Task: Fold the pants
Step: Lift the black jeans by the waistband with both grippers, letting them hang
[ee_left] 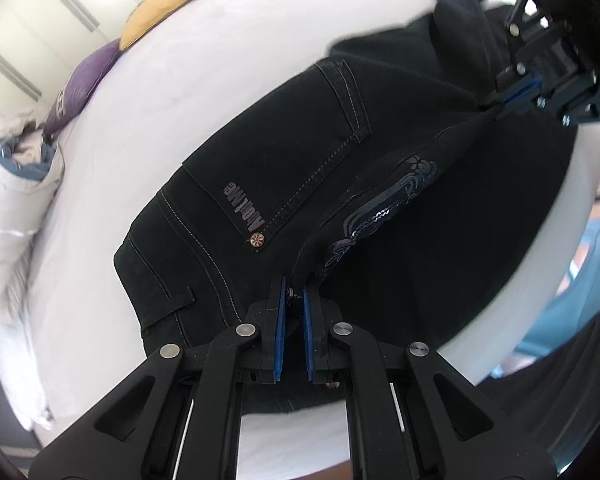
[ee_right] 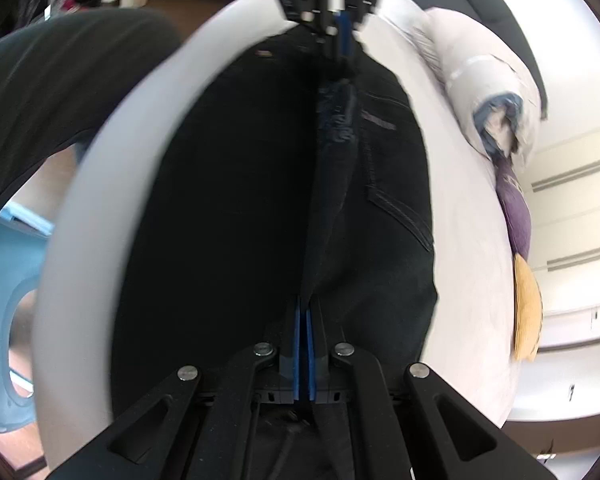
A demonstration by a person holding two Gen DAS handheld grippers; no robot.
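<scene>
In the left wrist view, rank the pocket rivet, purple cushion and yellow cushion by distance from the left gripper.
1. Pocket rivet, on the pants just ahead of the left gripper.
2. Purple cushion, far left on the bed.
3. Yellow cushion, beyond it, top left.

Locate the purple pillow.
Left wrist view, upper left: the purple pillow lies at the bed's far edge, between the yellow pillow and the white duvet.
</scene>
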